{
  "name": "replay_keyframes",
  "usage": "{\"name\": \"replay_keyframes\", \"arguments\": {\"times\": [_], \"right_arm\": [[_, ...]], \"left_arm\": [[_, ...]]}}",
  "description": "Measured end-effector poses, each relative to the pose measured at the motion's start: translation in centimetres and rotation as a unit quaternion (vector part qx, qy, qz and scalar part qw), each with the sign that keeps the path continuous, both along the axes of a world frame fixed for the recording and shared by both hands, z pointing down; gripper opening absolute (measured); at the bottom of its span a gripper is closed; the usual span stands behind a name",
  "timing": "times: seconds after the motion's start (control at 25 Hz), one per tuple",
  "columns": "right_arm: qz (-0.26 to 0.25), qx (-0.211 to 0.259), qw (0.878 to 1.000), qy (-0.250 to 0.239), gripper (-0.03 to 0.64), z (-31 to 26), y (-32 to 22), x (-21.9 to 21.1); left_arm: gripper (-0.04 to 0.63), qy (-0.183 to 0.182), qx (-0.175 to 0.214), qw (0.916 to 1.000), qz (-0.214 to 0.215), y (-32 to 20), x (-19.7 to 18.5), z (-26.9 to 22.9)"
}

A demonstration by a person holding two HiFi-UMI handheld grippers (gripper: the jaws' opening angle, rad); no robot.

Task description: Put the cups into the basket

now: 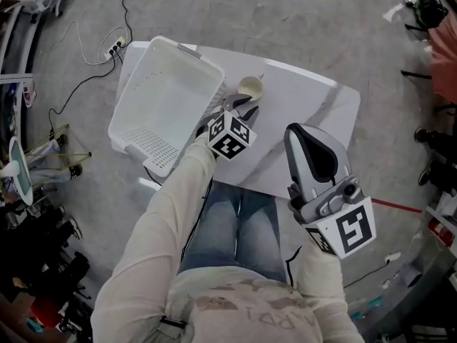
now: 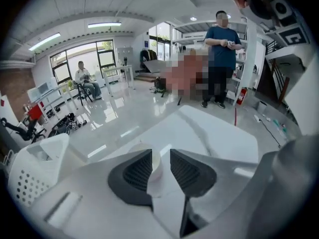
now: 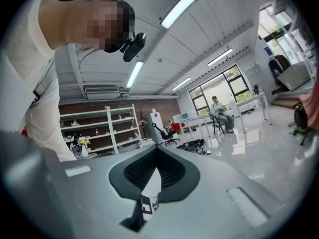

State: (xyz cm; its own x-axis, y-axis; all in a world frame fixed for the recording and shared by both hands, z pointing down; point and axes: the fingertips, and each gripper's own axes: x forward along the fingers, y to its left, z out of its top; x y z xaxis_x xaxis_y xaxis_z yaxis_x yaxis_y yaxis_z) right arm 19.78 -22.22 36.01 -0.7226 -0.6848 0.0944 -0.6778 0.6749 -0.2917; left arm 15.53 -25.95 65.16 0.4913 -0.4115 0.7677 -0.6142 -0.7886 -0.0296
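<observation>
A single white cup (image 1: 250, 88) stands upright near the far edge of the white table (image 1: 307, 106). Left of it, the white slotted basket (image 1: 171, 84) holds nothing and overhangs the table's left side. My left gripper (image 1: 245, 107) reaches to the cup's near side with its jaws a little apart. In the left gripper view the cup (image 2: 156, 164) shows in the narrow gap of that gripper (image 2: 160, 156), with a sliver of table between it and the right pad. My right gripper (image 1: 303, 131) is held high over the table's near edge, shut and empty. Its pads (image 3: 156, 151) meet at the tip.
A power strip (image 1: 114, 47) and cables lie on the floor beyond the basket. The basket's corner (image 2: 30, 178) shows at the left of the left gripper view. A person (image 2: 222, 59) stands beyond the table and another (image 2: 84, 78) sits by the windows. Shelves (image 3: 94, 128) line a brick wall.
</observation>
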Motion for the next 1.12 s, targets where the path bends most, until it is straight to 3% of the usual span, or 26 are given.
{"name": "replay_keyframes", "arguments": {"times": [0.24,0.52,0.64,0.88,1.12], "right_arm": [[0.017,-0.02,1.0,0.004,0.023,2.6,-0.8,-0.3],[0.029,-0.037,0.999,0.008,0.023,4.3,-1.1,0.2],[0.032,-0.039,0.999,0.007,0.023,4.5,-1.3,0.4],[0.033,-0.042,0.999,0.007,0.023,4.8,-1.4,0.6],[0.032,-0.036,0.999,0.008,0.023,4.3,-1.3,0.8]], "left_arm": [[0.109,-0.069,-0.038,0.996,0.043,-0.6,0.0,5.1],[0.106,-0.103,-0.057,0.992,0.046,-1.7,0.9,7.9],[0.066,-0.12,-0.063,0.9895,0.051,-2.0,1.2,8.5],[0.026,-0.107,-0.122,0.9864,0.022,-1.9,1.6,8.6],[0.026,-0.085,-0.123,0.9878,0.041,-1.0,2.7,6.7]]}}
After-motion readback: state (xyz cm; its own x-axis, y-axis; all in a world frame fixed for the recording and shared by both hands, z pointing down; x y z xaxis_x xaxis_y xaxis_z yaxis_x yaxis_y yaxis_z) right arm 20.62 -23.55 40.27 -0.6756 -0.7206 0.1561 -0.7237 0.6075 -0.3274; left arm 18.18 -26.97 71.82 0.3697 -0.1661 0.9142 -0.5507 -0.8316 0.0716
